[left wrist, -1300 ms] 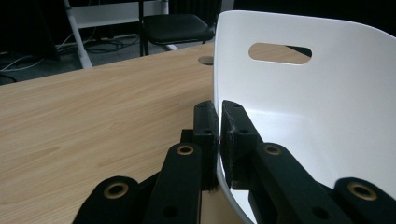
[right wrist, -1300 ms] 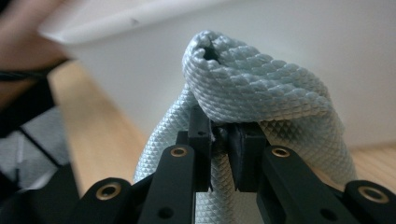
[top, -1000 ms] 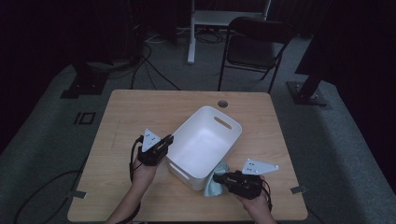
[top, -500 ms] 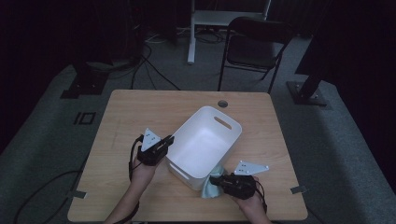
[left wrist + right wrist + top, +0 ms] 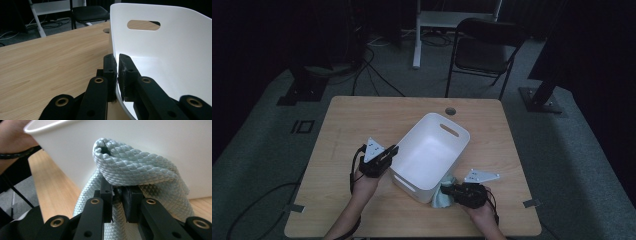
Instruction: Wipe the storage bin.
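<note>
A white plastic basket (image 5: 432, 150) with handle slots stands empty on the wooden table (image 5: 362, 120). My left gripper (image 5: 388, 154) is shut on the basket's left rim (image 5: 115, 75), one jaw outside the wall and one inside. A pale blue quilted cloth (image 5: 443, 196) lies bunched against the basket's near right corner. My right gripper (image 5: 453, 192) is shut on a fold of that cloth (image 5: 130, 165), right against the basket's outer wall (image 5: 150, 137).
A round cable hole (image 5: 450, 110) sits in the table near its far edge. A black folding chair (image 5: 484, 50) and a white stand (image 5: 422, 30) are beyond the table. Tape marks (image 5: 530, 203) lie near the front corners.
My right gripper has moved left to the basket's near corner and closed on the cloth, bunching it against the wall. The left gripper has kept its hold on the rim.
</note>
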The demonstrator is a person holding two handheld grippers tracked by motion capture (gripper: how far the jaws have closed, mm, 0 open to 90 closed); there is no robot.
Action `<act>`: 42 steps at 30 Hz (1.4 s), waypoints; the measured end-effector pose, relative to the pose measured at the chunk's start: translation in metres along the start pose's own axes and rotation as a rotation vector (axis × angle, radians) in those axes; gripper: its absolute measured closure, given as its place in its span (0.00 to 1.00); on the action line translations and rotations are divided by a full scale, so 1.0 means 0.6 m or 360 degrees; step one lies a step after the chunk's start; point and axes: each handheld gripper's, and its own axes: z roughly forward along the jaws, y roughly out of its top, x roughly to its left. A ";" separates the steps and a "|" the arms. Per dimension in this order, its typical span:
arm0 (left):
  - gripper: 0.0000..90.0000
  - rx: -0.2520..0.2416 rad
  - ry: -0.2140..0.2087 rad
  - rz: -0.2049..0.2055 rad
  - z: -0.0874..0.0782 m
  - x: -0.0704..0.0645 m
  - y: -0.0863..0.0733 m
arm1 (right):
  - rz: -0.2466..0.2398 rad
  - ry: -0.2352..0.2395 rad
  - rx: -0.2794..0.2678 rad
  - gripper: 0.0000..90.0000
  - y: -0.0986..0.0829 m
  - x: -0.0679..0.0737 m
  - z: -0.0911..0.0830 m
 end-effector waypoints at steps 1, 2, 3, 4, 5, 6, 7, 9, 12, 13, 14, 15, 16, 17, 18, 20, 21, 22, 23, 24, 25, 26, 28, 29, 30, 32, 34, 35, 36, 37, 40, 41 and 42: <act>0.95 0.0001 0.0000 0.0003 0.000 0.000 0.000 | 0.0006 -0.0003 0.0004 0.88 0.000 -0.003 0.000; 0.95 0.0001 0.0000 0.0000 0.000 0.000 0.000 | 0.0009 -0.0008 0.0003 0.88 0.000 -0.006 0.001; 0.95 0.0001 0.0000 0.0002 0.000 0.000 0.000 | 0.0016 -0.0013 0.0008 0.88 0.000 -0.008 0.001; 0.95 0.0001 0.0000 0.0002 0.000 0.000 0.000 | 0.0022 -0.0019 0.0008 0.88 -0.001 -0.011 0.001; 0.95 0.0001 -0.0001 -0.0001 0.000 0.000 0.000 | 0.0026 -0.0024 0.0012 0.88 -0.001 -0.013 0.002; 0.95 0.0001 -0.0001 -0.0001 0.000 0.000 0.000 | 0.0029 -0.0033 0.0014 0.88 -0.001 -0.015 0.002; 0.95 0.0002 -0.0001 0.0000 0.000 0.000 0.000 | 0.0033 -0.0039 0.0016 0.88 -0.002 -0.018 0.002; 0.95 0.0001 -0.0001 0.0004 0.000 0.000 0.000 | 0.0045 -0.0056 0.0018 0.88 -0.002 -0.023 0.002; 0.95 0.0000 -0.0002 0.0000 0.000 0.001 0.000 | 0.0051 -0.0082 0.0019 0.88 0.000 -0.030 0.001; 0.95 0.0001 -0.0003 -0.0002 0.000 0.000 0.000 | 0.0052 -0.0090 0.0018 0.88 0.000 -0.033 0.001; 0.95 0.0001 -0.0002 -0.0002 0.001 0.001 0.000 | 0.0051 -0.0099 0.0020 0.88 0.001 -0.036 0.001; 0.95 0.0000 -0.0003 -0.0005 0.001 0.001 0.000 | 0.0053 -0.0112 0.0022 0.88 0.002 -0.039 0.001; 0.95 0.0000 -0.0004 -0.0003 0.001 0.001 0.000 | 0.0059 -0.0125 0.0017 0.88 0.002 -0.042 0.000; 0.95 0.0000 -0.0004 -0.0004 0.001 0.001 0.000 | 0.0071 -0.0138 0.0013 0.88 0.003 -0.045 -0.001; 0.95 0.0000 -0.0004 -0.0005 0.000 0.001 0.000 | 0.0077 -0.0143 0.0012 0.88 0.004 -0.048 -0.002; 0.95 0.0000 -0.0004 -0.0004 0.001 0.001 0.000 | 0.0085 -0.0167 0.0001 0.88 0.005 -0.054 -0.003; 0.95 0.0000 -0.0004 -0.0003 0.001 0.001 0.000 | 0.0096 -0.0171 -0.0004 0.88 0.006 -0.057 -0.004; 0.95 0.0000 -0.0003 -0.0005 0.001 0.001 0.000 | 0.0102 -0.0179 -0.0011 0.88 0.007 -0.061 -0.004; 0.95 0.0001 -0.0004 -0.0004 0.001 0.001 0.000 | 0.0106 -0.0193 -0.0016 0.88 0.008 -0.063 -0.005; 0.95 0.0000 -0.0002 -0.0003 0.001 0.001 0.000 | 0.0111 -0.0199 -0.0019 0.88 0.009 -0.066 -0.006; 0.95 -0.0001 -0.0002 -0.0006 0.001 0.001 0.000 | 0.0118 -0.0204 -0.0023 0.88 0.010 -0.070 -0.006; 0.95 -0.0001 -0.0002 -0.0004 0.001 0.001 0.000 | 0.0120 -0.0219 -0.0029 0.88 0.011 -0.073 -0.007; 0.95 -0.0003 -0.0001 -0.0007 0.001 0.001 0.000 | 0.0146 -0.0230 -0.0044 0.88 0.013 -0.080 -0.009; 0.95 -0.0003 0.0000 -0.0007 0.001 0.001 0.000 | 0.0154 -0.0235 -0.0055 0.88 0.014 -0.084 -0.010; 0.94 -0.0003 0.0003 -0.0010 0.001 0.001 0.000 | 0.0160 -0.0243 -0.0063 0.88 0.015 -0.087 -0.011; 0.94 -0.0004 0.0004 -0.0011 0.001 0.001 0.000 | 0.0171 -0.0253 -0.0083 0.88 0.018 -0.092 -0.014; 0.94 -0.0008 0.0000 -0.0016 0.001 0.002 0.000 | 0.0180 -0.0261 -0.0112 0.88 0.022 -0.097 -0.019; 0.94 -0.0012 -0.0002 -0.0024 0.001 0.002 -0.001 | 0.0183 -0.0265 -0.0126 0.88 0.024 -0.098 -0.023; 0.94 -0.0018 -0.0007 -0.0035 0.001 0.003 -0.001 | 0.0186 -0.0267 -0.0147 0.88 0.027 -0.099 -0.027; 0.94 -0.0021 -0.0010 -0.0038 0.001 0.003 -0.002 | 0.0187 -0.0265 -0.0168 0.88 0.029 -0.099 -0.032; 0.93 -0.0026 -0.0010 -0.0044 0.002 0.003 -0.002 | 0.0169 -0.0287 -0.0219 0.88 0.039 -0.099 -0.050; 0.92 -0.0020 -0.0013 -0.0046 0.003 0.002 -0.003 | 0.0168 -0.0297 -0.0232 0.88 0.041 -0.100 -0.057; 0.90 -0.0018 -0.0013 -0.0049 0.003 0.001 -0.002 | 0.0168 -0.0306 -0.0248 0.88 0.044 -0.100 -0.064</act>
